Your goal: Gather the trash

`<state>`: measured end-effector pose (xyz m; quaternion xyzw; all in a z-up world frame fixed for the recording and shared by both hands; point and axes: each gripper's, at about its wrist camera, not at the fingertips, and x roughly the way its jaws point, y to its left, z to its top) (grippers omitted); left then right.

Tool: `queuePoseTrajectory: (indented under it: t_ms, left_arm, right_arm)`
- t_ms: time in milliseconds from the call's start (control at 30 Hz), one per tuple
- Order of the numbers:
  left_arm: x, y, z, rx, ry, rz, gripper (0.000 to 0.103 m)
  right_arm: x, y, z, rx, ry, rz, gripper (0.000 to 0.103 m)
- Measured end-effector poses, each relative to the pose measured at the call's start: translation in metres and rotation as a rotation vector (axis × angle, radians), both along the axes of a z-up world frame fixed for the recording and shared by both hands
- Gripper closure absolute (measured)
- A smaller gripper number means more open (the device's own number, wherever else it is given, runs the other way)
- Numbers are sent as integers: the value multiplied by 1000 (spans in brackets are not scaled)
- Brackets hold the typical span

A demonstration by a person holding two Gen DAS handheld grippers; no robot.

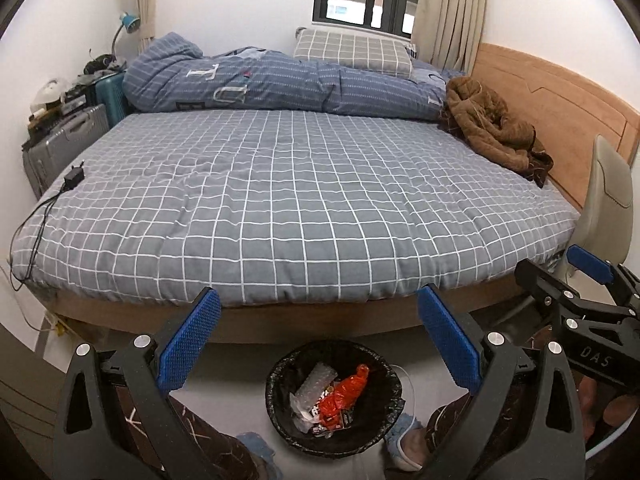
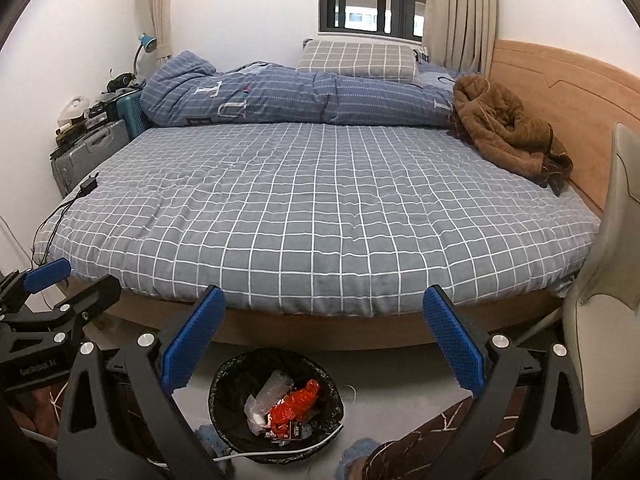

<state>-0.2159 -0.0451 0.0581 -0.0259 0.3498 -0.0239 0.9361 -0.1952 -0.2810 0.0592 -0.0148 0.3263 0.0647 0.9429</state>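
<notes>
A black-lined trash bin [image 1: 276, 384] [image 2: 218, 384] stands on the floor in front of the bed. Inside it lie a red wrapper [image 1: 346, 392] [image 2: 296, 400], clear crumpled plastic [image 1: 316, 380] [image 2: 272, 388] and other small packets. My left gripper [image 1: 318, 336] hangs open above the bin with nothing between its blue pads. My right gripper [image 2: 324, 336] is open and empty too, a little to the right of the bin. Each gripper shows at the edge of the other's view.
A bed with a grey checked sheet [image 1: 280, 200] fills the room, with a blue duvet [image 1: 280, 84], a pillow and a brown jacket [image 1: 492, 128] on it. A black charger [image 1: 74, 178] lies at its left edge. Suitcases [image 1: 60, 144] stand left, a chair [image 2: 608, 300] right. The person's legs and slippers flank the bin.
</notes>
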Motion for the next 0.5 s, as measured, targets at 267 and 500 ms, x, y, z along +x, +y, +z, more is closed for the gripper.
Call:
queuePoseTrajectory:
  t_ms: [267, 500]
  left_arm:
    - [-3, 3, 0, 0, -1, 5, 6]
    - [-3, 3, -3, 5, 0, 7, 6]
  right_arm:
    - [-1, 0, -1, -4, 0, -1, 8]
    - [-1, 1, -5, -3, 11, -8, 8]
